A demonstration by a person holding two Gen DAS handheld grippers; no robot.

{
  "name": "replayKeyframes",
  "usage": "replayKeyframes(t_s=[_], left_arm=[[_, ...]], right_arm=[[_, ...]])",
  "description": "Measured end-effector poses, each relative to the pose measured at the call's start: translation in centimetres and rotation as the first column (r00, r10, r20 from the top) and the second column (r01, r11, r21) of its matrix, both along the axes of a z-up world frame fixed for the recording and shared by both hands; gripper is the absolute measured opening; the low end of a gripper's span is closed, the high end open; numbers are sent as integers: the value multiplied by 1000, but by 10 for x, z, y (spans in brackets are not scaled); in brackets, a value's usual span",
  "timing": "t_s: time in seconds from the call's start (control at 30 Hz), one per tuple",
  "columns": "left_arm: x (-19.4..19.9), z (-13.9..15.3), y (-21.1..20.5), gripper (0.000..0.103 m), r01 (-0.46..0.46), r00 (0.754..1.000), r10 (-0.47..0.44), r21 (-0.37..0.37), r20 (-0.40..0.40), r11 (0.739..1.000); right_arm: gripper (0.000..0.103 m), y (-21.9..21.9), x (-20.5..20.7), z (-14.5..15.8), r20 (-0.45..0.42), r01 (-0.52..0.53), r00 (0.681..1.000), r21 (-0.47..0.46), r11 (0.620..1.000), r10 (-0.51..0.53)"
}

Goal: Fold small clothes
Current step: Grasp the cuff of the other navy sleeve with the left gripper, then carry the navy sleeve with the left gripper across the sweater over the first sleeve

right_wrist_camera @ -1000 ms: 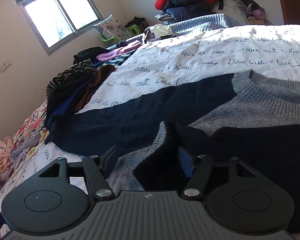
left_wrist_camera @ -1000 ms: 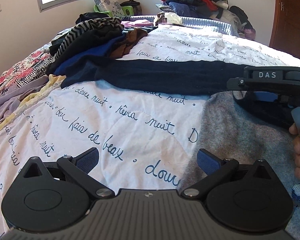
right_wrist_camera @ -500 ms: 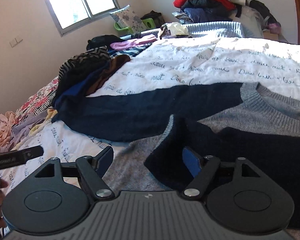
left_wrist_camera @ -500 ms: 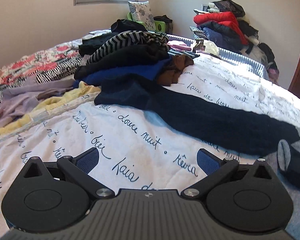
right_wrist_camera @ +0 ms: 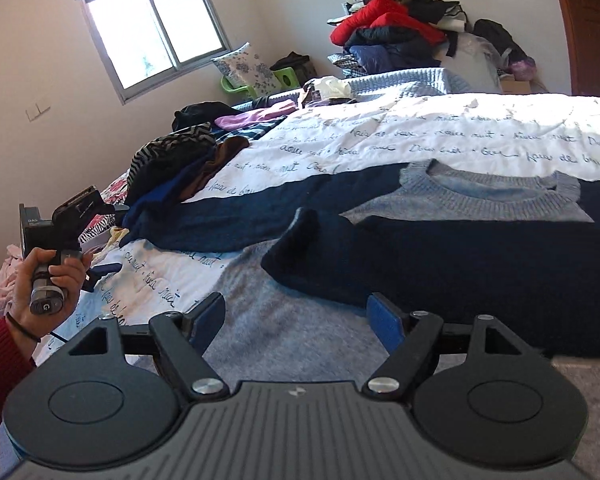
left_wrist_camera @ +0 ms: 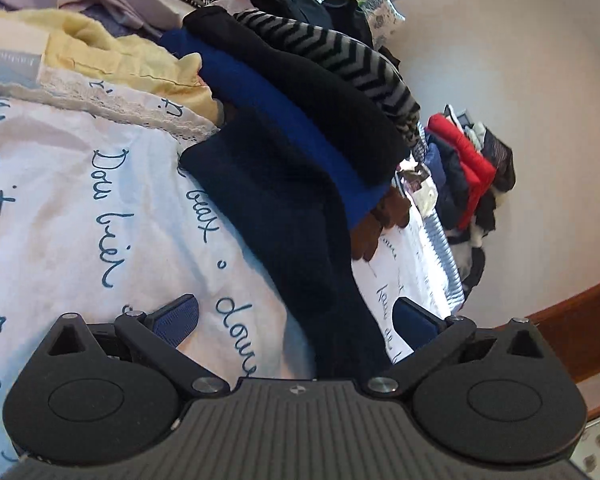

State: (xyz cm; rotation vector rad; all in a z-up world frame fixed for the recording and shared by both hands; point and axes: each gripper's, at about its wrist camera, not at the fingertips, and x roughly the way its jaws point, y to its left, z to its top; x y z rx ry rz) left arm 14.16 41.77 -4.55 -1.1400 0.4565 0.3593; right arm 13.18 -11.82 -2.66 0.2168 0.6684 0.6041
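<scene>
A grey knit sweater (right_wrist_camera: pixel 496 200) with navy sleeves lies flat on the white script-printed bedspread (right_wrist_camera: pixel 440 128). One navy sleeve (right_wrist_camera: pixel 460 264) is folded across the grey body. The other navy sleeve (right_wrist_camera: pixel 260 212) stretches out to the left toward a clothes pile. My right gripper (right_wrist_camera: pixel 296 308) hovers open over the grey body, just short of the folded sleeve's cuff, with nothing gripped. My left gripper (left_wrist_camera: pixel 296 312) is rolled to one side and open. It straddles the outstretched sleeve (left_wrist_camera: pixel 280 200) near its end, and the pads do not press on it. A hand (right_wrist_camera: pixel 48 276) holds its handle.
A pile of dark, blue and zigzag-striped clothes (left_wrist_camera: pixel 320 92) sits at the sleeve's far end, with a yellow cloth (left_wrist_camera: pixel 100 52) beside it. Another heap with a red jacket (right_wrist_camera: pixel 384 20) stands at the far wall by a wooden door (right_wrist_camera: pixel 592 28). A window (right_wrist_camera: pixel 156 28) is at the left.
The left gripper swept left along the outstretched sleeve to its end and rolled sideways. The right gripper's jaws widened and drew back off the folded sleeve's cuff.
</scene>
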Motion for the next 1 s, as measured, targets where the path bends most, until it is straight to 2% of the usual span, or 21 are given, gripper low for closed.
replayKeyframes(t_s=[0.03, 0.17, 0.23, 0.3, 0.4, 0.47, 0.5, 0.53, 0.57, 0.63, 0.73, 0.83, 1.0], left_arm=[[1, -2, 5, 100, -9, 999, 10, -21, 32, 1000], [8, -11, 26, 78, -48, 993, 58, -92, 106, 995], [14, -19, 36, 74, -69, 987, 87, -136, 137, 988], [19, -22, 44, 68, -96, 982, 115, -129, 150, 987], [28, -24, 52, 57, -131, 982, 143, -97, 127, 987], [30, -26, 54, 35, -164, 980, 170, -70, 101, 984], [32, -28, 55, 28, -171, 981, 176, -58, 79, 983], [34, -28, 55, 14, -174, 983, 176, -38, 47, 984], [36, -27, 55, 10, -171, 985, 172, -14, 18, 985], [38, -19, 50, 9, -158, 987, 160, 64, -17, 985], [41, 4, 32, 7, -135, 986, 154, 241, -65, 961], [39, 32, 1, 7, -103, 988, 140, 407, -63, 908], [39, 81, -68, 7, -44, 998, 62, 612, -9, 789]], right_arm=[[78, -8, -4, -2, -4, 25, 1000, 0, 1000, -25], [78, -37, -14, -15, -55, 109, 993, 25, 994, -108], [78, -46, -18, -21, -82, 137, 987, 28, 990, -135], [78, -53, -23, -25, -95, 165, 982, 20, 986, -162], [78, -60, -30, -27, -104, 193, 976, 20, 981, -190], [78, -62, -33, -25, -99, 198, 976, 19, 980, -196], [78, -62, -35, -24, -88, 198, 977, 11, 980, -196], [78, -60, -37, -23, -74, 198, 978, -3, 980, -198], [78, -58, -38, -21, -60, 196, 979, -17, 981, -196], [78, -55, -39, -19, -37, 187, 981, -46, 981, -189], [78, -50, -39, -17, 0, 170, 985, -89, 981, -171], [78, -47, -34, -19, 17, 170, 985, -122, 978, -169], [78, -55, -26, -29, -33, 192, 980, -101, 976, -197]])
